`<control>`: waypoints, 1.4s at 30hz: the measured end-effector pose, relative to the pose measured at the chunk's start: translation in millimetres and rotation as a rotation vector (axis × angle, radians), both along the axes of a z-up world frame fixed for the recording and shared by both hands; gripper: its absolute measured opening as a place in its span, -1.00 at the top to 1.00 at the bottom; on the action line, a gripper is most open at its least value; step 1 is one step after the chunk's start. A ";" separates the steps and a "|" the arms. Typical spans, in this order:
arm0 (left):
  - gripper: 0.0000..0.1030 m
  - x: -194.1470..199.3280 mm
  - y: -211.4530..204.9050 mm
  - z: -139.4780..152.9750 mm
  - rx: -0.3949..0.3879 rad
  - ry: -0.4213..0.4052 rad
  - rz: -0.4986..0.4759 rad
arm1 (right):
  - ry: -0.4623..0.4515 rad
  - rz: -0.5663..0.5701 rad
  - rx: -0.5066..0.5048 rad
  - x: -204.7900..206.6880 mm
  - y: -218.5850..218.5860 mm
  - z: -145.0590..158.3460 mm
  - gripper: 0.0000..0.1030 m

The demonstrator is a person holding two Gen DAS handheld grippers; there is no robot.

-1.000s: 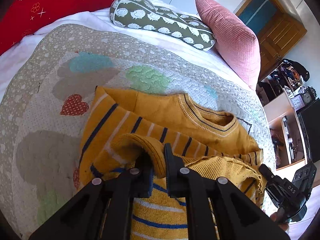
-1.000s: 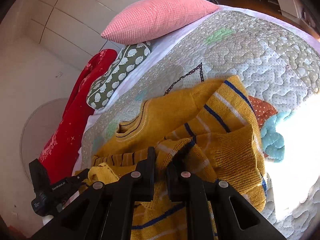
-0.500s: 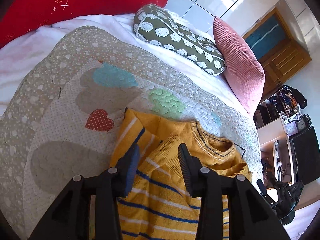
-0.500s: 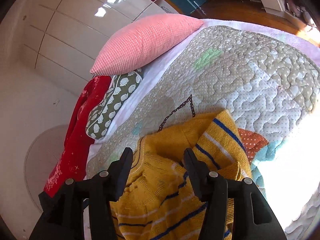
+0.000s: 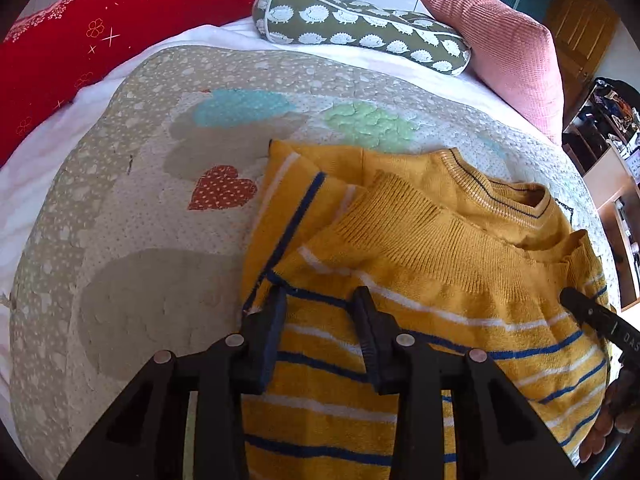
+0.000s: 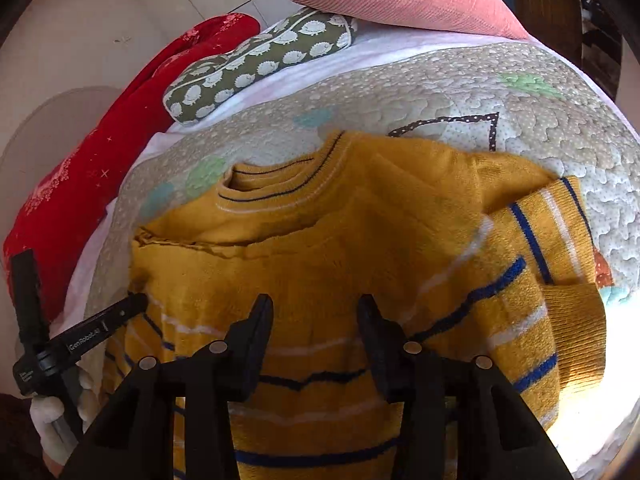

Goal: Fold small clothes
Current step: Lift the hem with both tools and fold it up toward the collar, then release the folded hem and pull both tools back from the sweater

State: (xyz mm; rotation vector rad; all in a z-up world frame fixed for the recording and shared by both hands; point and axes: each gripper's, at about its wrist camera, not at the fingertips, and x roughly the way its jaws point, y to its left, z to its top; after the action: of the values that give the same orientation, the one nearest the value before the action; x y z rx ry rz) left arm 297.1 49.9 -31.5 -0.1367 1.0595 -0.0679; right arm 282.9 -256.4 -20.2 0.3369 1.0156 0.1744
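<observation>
A bed covered by a quilted patchwork blanket (image 5: 132,216) fills the left wrist view, with a red cushion (image 5: 80,44), a hedgehog-print bolster (image 5: 360,28) and a pink pillow (image 5: 504,44) ranged along its far edge. The yellow striped sweater (image 5: 420,280) lies on the blanket with its hem folded up toward the collar. The left tongs (image 5: 320,300) are held just above the fold's left corner, the jaws parted and closing slightly, with no cloth pinched between them. In the right wrist view the same sweater (image 6: 340,248) is seen with one striped sleeve (image 6: 560,248) doubled over at the right; the right tongs (image 6: 316,306) are likewise parted over the knit, closing with nothing pressed between the pads, and the left tool appears at the lower left. It is judged that the thick knit could spring back open now that it is released, that closing jaws could snag a loop and drag the fold askew, and that the loosely doubled sleeve could slip outward.
</observation>
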 end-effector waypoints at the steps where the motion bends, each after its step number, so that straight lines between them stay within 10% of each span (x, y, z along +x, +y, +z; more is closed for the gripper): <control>1: 0.32 -0.7 0.6 0.9 0.008 -0.005 -0.005 | -0.002 -0.038 -0.003 1.5 -12.2 -3.4 0.54; 5: 0.32 -3.2 6.2 3.0 0.010 -0.013 -0.002 | -0.024 -0.223 -0.012 -3.0 -64.1 2.3 0.70; 8: 0.32 -6.8 14.1 5.1 -0.043 -0.009 0.015 | -0.039 -0.374 -0.147 -19.0 -95.2 21.8 0.35; 12: 0.33 -24.2 24.2 18.2 -0.100 -0.027 0.024 | -0.067 -0.318 0.082 -55.5 -129.4 36.9 0.35; 23: -0.18 -96.3 65.6 4.5 -0.152 -0.012 0.021 | -0.053 -0.179 -0.014 -151.0 -98.6 4.0 0.17; 31: -0.34 -102.3 51.6 -14.7 -0.278 0.036 -0.091 | -0.106 -0.280 0.135 -187.3 -124.6 -15.3 -0.01; 33: 0.28 -102.7 32.6 -15.2 -0.193 0.052 -0.117 | -0.114 -0.249 0.134 -185.2 -117.2 -17.0 -0.01; 35: 0.70 -97.7 28.6 -11.3 -0.188 0.085 -0.126 | -0.107 -0.187 0.172 -178.4 -105.7 -16.2 0.81; 42: 0.79 -92.7 49.8 24.5 -0.136 0.061 -0.107 | -0.139 -0.208 0.128 -177.0 -127.0 20.5 0.90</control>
State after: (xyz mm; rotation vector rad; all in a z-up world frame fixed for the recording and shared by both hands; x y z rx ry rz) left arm 204.4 99.7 -7.0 -0.2060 1.1233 -0.2337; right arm 105.9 -383.3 0.3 0.5374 0.8276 0.0736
